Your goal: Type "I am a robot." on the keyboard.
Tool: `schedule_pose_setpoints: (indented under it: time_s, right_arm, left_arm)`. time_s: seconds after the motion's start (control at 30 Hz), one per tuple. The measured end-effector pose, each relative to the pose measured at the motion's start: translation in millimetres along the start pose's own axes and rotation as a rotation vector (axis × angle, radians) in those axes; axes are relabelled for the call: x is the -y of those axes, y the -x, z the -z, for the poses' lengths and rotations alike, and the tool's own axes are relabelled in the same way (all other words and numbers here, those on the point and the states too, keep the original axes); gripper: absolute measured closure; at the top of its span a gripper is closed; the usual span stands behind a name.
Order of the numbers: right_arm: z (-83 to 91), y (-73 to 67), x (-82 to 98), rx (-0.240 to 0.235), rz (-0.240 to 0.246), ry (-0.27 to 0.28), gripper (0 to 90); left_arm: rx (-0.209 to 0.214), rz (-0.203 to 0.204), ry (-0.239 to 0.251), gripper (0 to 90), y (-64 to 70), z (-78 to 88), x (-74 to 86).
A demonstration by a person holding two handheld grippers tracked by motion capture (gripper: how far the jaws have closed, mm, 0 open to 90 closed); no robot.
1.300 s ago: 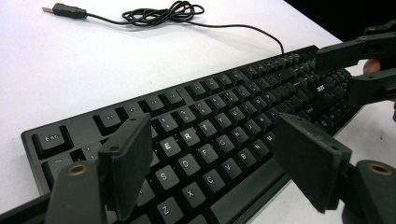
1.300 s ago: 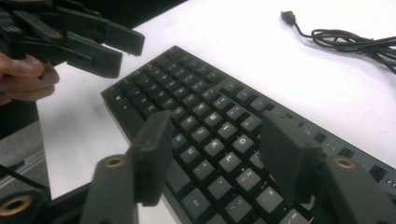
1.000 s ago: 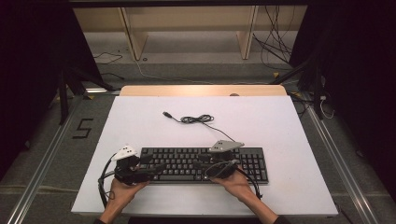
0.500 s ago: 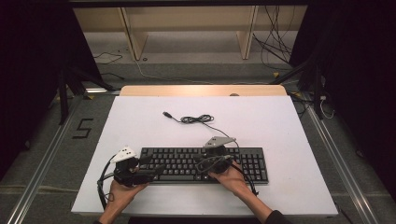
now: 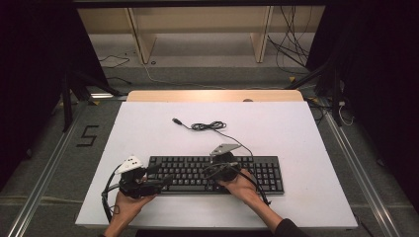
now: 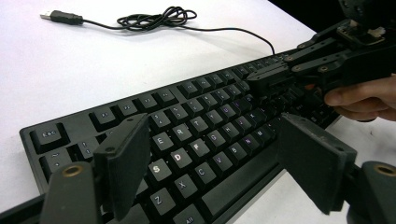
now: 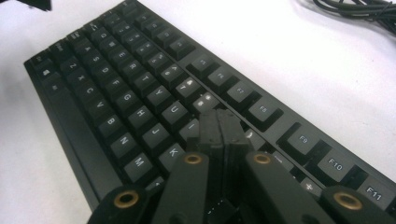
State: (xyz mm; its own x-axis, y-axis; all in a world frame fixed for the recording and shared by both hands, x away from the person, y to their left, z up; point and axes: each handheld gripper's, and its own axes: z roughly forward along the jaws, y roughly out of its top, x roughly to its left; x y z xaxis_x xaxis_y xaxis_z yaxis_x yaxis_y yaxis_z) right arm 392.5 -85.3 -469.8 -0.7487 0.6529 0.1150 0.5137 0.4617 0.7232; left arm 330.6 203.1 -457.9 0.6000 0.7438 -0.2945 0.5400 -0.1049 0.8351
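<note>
A black keyboard lies flat near the front edge of the white table. Its cable is coiled behind it, with the USB plug loose on the table. My left gripper hovers over the keyboard's left end. In the left gripper view its jaws stand wide open above the letter keys, with nothing between them. My right gripper is shut, pads pressed together. Its tips point down at the keys in the middle, near U and I. The left gripper view shows it low over the far keys.
The table's back edge is a wooden strip, with a shelf frame and loose cables on the floor beyond it. Metal rails run along both sides of the table. A "5" marks the floor at the left.
My right gripper has moved left along the keyboard, from its right part to the middle, and sits slightly lower. The left gripper has stayed put.
</note>
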Motion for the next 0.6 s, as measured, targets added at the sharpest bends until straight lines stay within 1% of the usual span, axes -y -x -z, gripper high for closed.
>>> schedule_pose_setpoints:
  time_s: [0.27, 0.33, 0.37, 0.43, 0.53, 0.6]
  right_arm:
    - [-6.3, 0.4, -0.2, 0.007, 0.005, -0.02, 90.0]
    - [-8.1, -0.5, 0.1, 0.016, 0.008, -0.041, 90.0]
    - [-8.8, -0.5, 1.1, 0.016, 0.007, -0.034, 90.0]
    - [-9.0, -1.6, 0.8, 0.021, 0.016, -0.036, 90.0]
    - [-8.9, -1.7, 0.8, 0.024, 0.013, -0.035, 90.0]
    - [-7.8, -1.0, 0.4, 0.017, -0.004, -0.031, 90.0]
  left_arm:
    - [-0.001, -0.003, -0.001, 25.6, -0.3, 0.1, 0.1]
    - [-0.002, -0.002, -0.001, 25.6, -0.5, 0.0, 0.2]
    - [-0.003, -0.002, -0.001, 25.6, -0.5, 0.0, 0.1]
    - [-0.003, -0.003, 0.0, 25.6, -0.5, 0.1, 0.2]
    - [-0.005, -0.001, 0.001, 25.6, -1.2, 0.0, 0.3]
    - [-0.005, -0.001, 0.0, 25.6, -1.3, 0.2, 0.1]
